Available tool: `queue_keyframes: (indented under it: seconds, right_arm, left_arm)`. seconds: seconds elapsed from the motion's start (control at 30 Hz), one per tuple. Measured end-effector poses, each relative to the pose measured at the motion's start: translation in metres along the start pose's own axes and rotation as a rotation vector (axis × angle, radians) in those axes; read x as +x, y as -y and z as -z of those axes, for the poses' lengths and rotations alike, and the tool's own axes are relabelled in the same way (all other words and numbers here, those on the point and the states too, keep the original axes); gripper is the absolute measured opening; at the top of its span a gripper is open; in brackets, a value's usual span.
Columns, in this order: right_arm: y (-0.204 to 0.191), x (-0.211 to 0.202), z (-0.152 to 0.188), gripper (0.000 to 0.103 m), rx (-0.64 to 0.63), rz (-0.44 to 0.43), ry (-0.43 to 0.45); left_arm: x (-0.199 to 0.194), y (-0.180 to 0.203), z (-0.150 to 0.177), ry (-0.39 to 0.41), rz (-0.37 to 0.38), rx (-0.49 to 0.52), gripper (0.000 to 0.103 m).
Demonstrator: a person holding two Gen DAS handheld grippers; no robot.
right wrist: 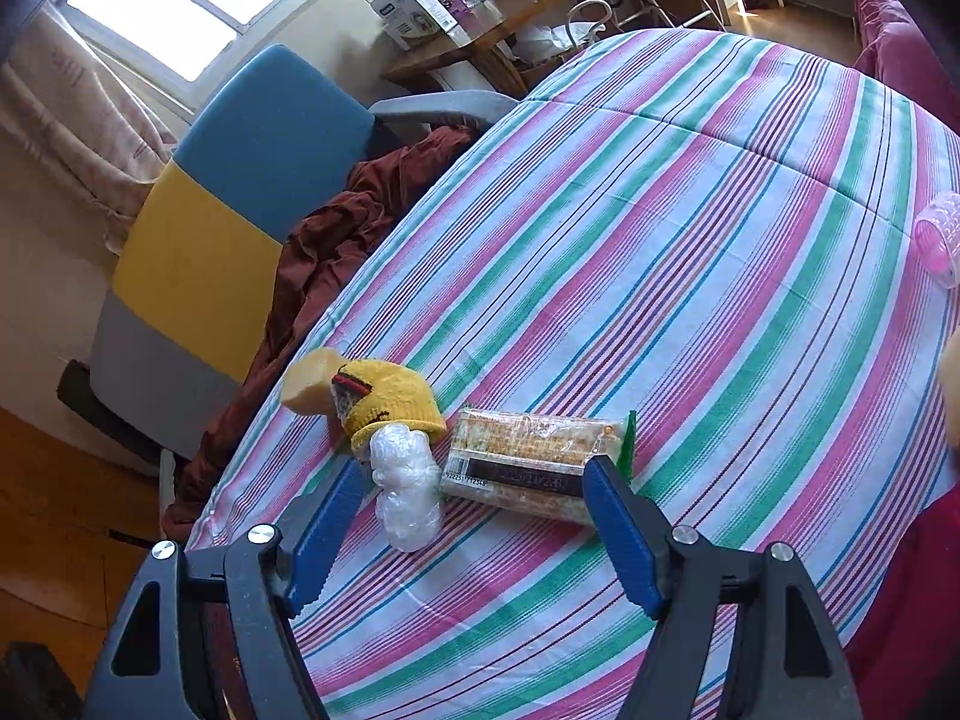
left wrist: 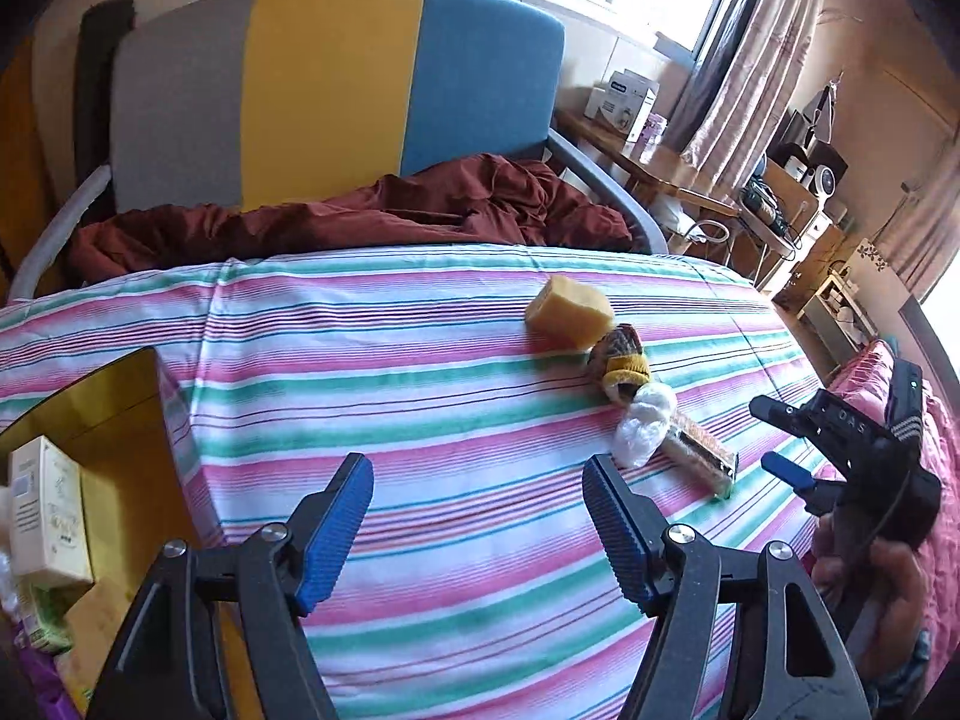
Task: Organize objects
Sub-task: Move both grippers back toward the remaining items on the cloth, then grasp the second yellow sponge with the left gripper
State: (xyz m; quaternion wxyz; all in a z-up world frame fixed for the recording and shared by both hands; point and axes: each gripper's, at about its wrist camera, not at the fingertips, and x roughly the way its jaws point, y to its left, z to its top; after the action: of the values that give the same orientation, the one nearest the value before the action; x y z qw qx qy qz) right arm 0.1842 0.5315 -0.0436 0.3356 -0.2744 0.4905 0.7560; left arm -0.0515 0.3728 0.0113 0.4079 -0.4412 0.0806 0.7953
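Clear-wrapped snack pack [right wrist: 528, 465] (dark label strip) lies flat; both grippers [left wrist: 477, 525] [right wrist: 474, 525] gape, empty.

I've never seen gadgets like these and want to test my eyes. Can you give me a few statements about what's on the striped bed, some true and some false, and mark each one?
1. Both the left gripper and the right gripper are empty. True.
2. The yellow knit hat lies inside the box. False: it lies on the striped bedspread.
3. The snack packet lies beside the clear plastic wad. True.
4. The yellow sponge sits on the chair. False: it is on the bedspread, next to the hat.
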Motion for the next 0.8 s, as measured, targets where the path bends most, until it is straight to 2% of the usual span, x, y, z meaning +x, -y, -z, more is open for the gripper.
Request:
queue_keyframes:
  seconds: [0.3,0.63,0.8]
  right_arm:
    - [0.013,-0.004,-0.004,0.077,0.081,-0.066,-0.002]
    - [0.012,0.006,0.000,0.078,0.080,-0.107,-0.063]
    - [0.012,0.011,0.002,0.078,0.088,-0.120,-0.088]
  left_arm:
    - [0.071,0.035,-0.048,-0.064,-0.007,0.066,0.079]
    - [0.129,0.081,-0.094,-0.043,0.019,0.148,0.091]
    - [0.166,0.101,-0.106,-0.053,-0.037,0.214,0.095]
